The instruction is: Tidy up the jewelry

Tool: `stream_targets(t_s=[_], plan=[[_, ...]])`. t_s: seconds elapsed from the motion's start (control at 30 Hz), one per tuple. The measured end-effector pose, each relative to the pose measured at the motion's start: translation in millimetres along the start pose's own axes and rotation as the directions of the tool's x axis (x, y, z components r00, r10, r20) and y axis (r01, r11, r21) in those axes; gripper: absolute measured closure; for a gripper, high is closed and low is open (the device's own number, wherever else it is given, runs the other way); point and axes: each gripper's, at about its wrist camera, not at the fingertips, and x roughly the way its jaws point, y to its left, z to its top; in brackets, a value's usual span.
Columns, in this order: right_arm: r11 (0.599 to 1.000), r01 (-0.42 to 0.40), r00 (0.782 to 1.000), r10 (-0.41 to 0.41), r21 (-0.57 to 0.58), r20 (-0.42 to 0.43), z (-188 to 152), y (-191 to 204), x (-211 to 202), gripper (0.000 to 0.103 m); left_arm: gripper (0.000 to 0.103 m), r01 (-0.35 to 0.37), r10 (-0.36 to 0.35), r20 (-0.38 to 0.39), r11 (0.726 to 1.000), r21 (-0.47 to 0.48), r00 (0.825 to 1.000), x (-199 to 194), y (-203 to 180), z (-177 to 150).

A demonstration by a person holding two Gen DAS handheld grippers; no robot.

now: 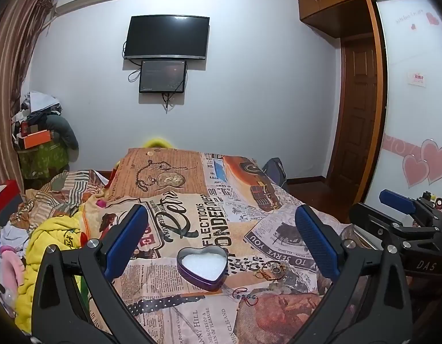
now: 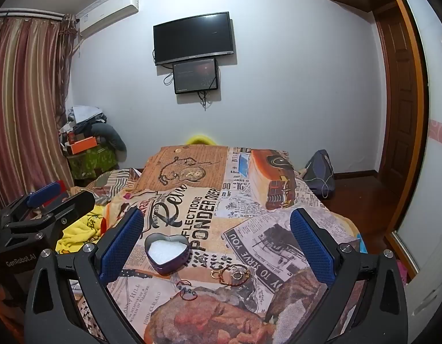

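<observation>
One heart tin (image 1: 202, 266), purple-walled with white filling and no lid on it, sits on the newsprint cloth (image 1: 192, 218) and serves as the landmark here. Both grippers hover above the cloth with nothing between their blue pads. The left gripper (image 1: 221, 246) stands wide apart, the tin lying between its two fingers (image 1: 126, 240) and touching neither. The right gripper (image 2: 218, 246) is spread just as wide, the tin (image 2: 167, 253) near its left finger (image 2: 120, 246).

Three clusters of jewelry lie loose on the cloth, all outside the tin. Just right of the tin are small silver pieces (image 1: 245, 264) (too fine to count, perhaps rings or studs). Further right of the tin is one gold chain (image 1: 271, 271) with a ring inside its loop. In front of the tin, toward the camera, is one red cord with dark beads (image 1: 245, 295). The right view shows the same three: silver bits (image 2: 218, 261), gold chain (image 2: 231, 275), red cord (image 2: 186, 291).

Far behind the tin, two screens hang on the wall, a large TV (image 1: 166, 40) above a smaller monitor (image 1: 162, 76).
</observation>
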Motion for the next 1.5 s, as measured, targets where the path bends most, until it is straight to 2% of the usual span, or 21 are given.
stream_targets(t_s=[1.3, 1.5], plan=[[1.0, -0.002, 1.0, 0.002, 0.001, -0.006, 5.9, -0.9, 0.0, 0.001, 0.0, -0.004, 0.004, -0.002, 1.0, 0.007, 1.0, -1.9, 3.4, 0.9], [1.0, 0.001, 1.0, -0.001, 0.005, -0.022, 3.1, -6.4, 7.8, 0.001, 0.0, -0.015, 0.016, -0.028, 1.0, 0.007, 0.999, 13.9, 3.4, -6.2]])
